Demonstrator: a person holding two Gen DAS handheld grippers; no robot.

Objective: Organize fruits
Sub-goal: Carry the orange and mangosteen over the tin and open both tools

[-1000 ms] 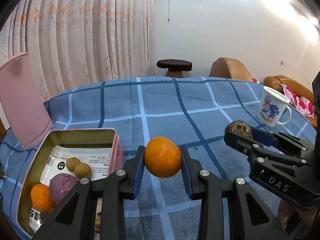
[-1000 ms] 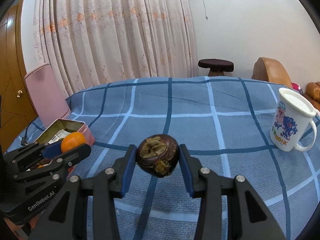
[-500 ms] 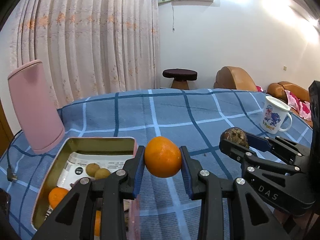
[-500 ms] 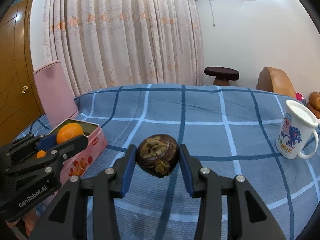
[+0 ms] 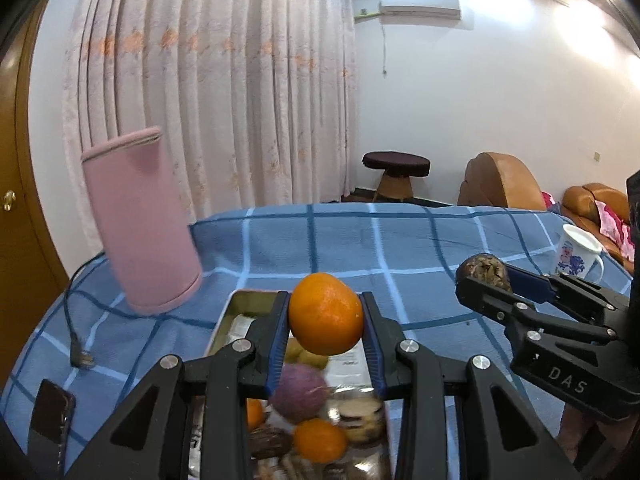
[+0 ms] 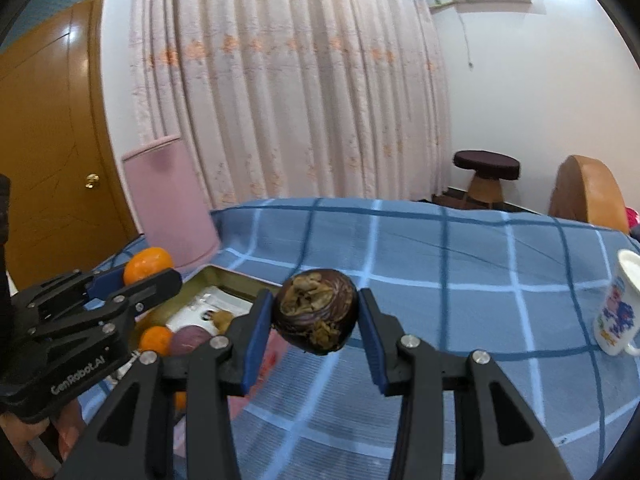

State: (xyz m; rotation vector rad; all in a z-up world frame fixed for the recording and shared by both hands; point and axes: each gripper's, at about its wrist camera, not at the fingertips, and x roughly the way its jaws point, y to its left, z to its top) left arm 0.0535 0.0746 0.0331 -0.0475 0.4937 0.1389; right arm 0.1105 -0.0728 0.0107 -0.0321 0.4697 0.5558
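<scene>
My left gripper [image 5: 326, 316] is shut on an orange [image 5: 326, 314] and holds it in the air above the open metal tin [image 5: 256, 300]. The tin holds a purple round fruit [image 5: 298, 394], small oranges [image 5: 320, 444], small green-brown fruits and dark ones. My right gripper [image 6: 316, 312] is shut on a dark purple mangosteen [image 6: 316, 312] above the blue checked cloth, just right of the tin [image 6: 224, 276]. In the left wrist view the right gripper [image 5: 484, 276] with the mangosteen [image 5: 482, 270] hangs to the right; in the right wrist view the left gripper [image 6: 140, 276] with its orange [image 6: 148, 264] hangs over the tin's left side.
A tall pink cylinder [image 5: 140, 220] stands behind the tin on the left, with a cable and plug [image 5: 80, 356] beside it. A dark phone [image 5: 50, 420] lies at the near left. A white printed mug [image 6: 618, 308] stands at the right. Blue checked cloth [image 5: 400, 248] covers the table.
Both grippers moved left and rose with their fruits. The left one now hangs over the tin instead of to its right; the pink cylinder and door came further into view.
</scene>
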